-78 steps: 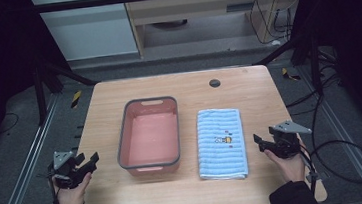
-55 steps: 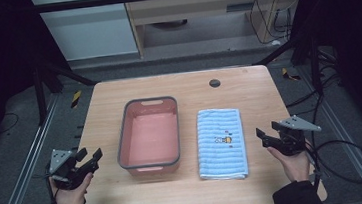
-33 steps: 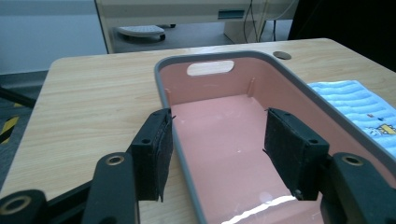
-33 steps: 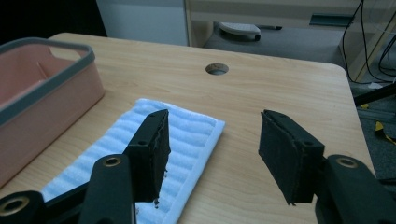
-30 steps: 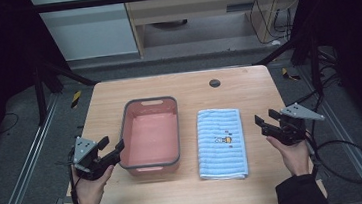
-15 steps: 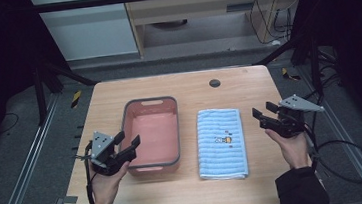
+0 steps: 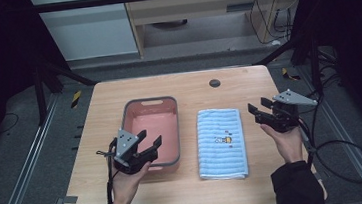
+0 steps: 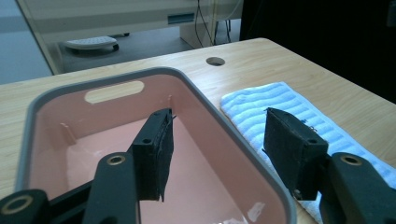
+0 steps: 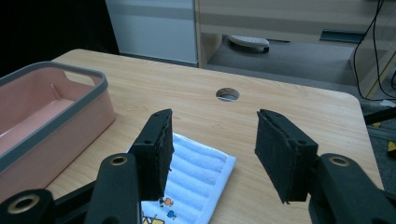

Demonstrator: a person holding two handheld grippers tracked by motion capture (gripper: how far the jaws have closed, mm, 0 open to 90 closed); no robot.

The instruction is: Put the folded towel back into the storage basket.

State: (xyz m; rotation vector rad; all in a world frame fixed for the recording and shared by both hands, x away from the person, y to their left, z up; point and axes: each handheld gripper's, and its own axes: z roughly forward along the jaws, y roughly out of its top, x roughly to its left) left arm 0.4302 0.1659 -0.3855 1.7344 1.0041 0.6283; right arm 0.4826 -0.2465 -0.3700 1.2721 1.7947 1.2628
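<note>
**Basin rim sits between your left jaws; towel lies just off your right**

Your left gripper (image 7: 150, 146) hangs over the near right corner of the pink basin (image 7: 147, 124), low and left of centre in the high view. Its jaws stand spread wide with nothing pinched. In the left gripper view the basin's grey right rim (image 8: 224, 135) runs up the frame between the two black pads: one pad hangs over the pink hollow, the other over the edge of the folded blue towel (image 8: 299, 112). That is the relation your coming move likely turns on, since a squeeze here would catch the basin's right wall, if you come down onto it.

The basin is a rounded rectangle whose long axis runs up and down the high view, away from you, with its cut-out handle (image 7: 150, 103) at the far end. The towel (image 7: 221, 142) lies just right of it, parallel, long axis the same way, the two near but apart.

Your right gripper (image 7: 259, 112) hovers at the right of the frame, beside the towel's upper right corner and clear of it. Its jaws have just been closing a little, yet remain apart with nothing between them; in the right gripper view the towel's corner (image 9: 205, 170) lies below and left of the gap.

Your left hand is nearer the basin, your right nearer the towel.
</note>
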